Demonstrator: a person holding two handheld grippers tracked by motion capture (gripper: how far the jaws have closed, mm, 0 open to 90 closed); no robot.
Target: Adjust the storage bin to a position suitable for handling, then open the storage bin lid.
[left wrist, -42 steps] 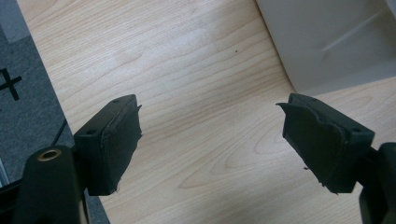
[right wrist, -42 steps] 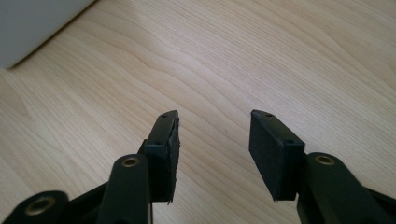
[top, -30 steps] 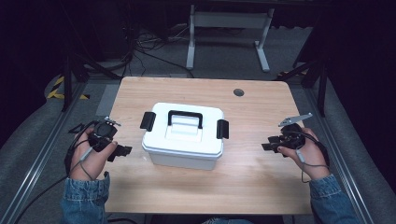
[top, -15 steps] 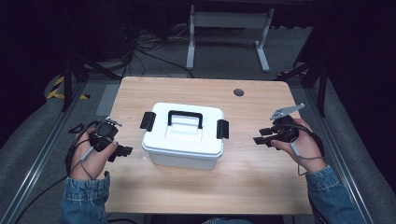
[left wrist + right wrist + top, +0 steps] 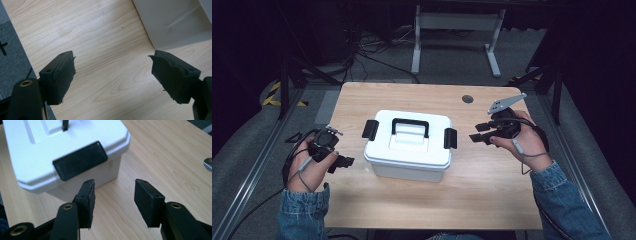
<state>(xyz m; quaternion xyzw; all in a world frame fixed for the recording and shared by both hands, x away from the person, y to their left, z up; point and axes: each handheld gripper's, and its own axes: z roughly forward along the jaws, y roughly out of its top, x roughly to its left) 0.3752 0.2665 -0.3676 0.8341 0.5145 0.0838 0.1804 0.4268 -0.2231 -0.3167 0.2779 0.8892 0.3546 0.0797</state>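
Storage box (image 5: 409, 145): white, lid on, sitting at the centre of the counter (image 5: 492, 190); black carry handle (image 5: 410, 126) lying on top.
Latches: black right-end latch (image 5: 80, 163) lying flat against the lid.
Left gripper (image 5: 343, 161): hovering near the counter's left edge, jaws standing wide, holding nothing.
Right gripper (image 5: 477, 134): hovering just beside the right-end latch, jaws standing apart, gripping nothing.

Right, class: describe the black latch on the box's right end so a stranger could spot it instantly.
Start at the wooden table, then find the white box at its middle. On the end facing the right tool sits a flat black latch; unlike the arched black handle on the lid, it hangs over the lid's edge.
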